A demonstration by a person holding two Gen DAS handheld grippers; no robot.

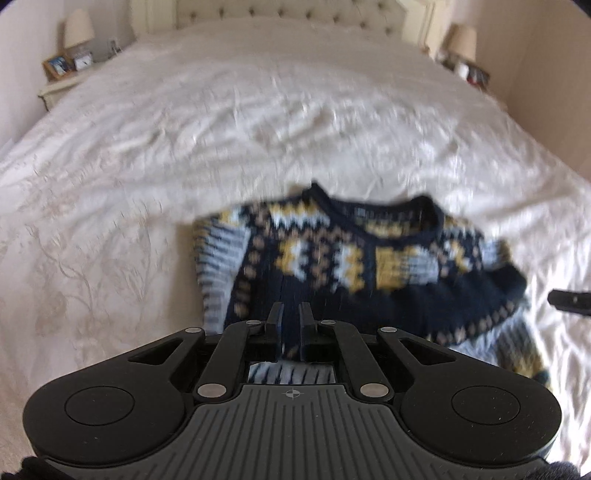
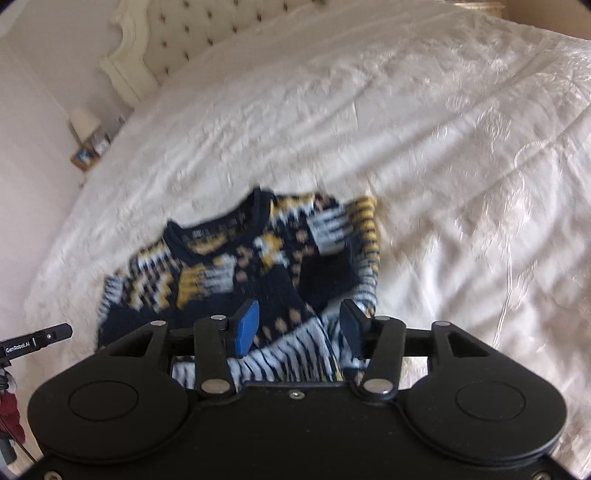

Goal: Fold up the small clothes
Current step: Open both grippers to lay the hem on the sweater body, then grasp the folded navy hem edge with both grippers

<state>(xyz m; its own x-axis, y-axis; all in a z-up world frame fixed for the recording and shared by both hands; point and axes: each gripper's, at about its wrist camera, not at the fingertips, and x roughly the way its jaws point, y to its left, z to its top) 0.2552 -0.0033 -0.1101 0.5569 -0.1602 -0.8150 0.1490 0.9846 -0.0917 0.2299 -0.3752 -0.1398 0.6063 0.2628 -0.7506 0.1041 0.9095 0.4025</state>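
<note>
Two grippers, left gripper (image 1: 290,314) seemingly pinching one sweater (image 1: 332,258)

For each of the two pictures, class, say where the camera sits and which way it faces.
Left wrist: on the left gripper, facing the headboard across the bed; own fingers nearly closed over the sweater; right gripper's tip at the right edge.
Right wrist: on the right gripper, angled toward the bed's left side; fingers open over a sleeve; left gripper's tip at the left edge.
Shared: sweater, bed, headboard.
</note>
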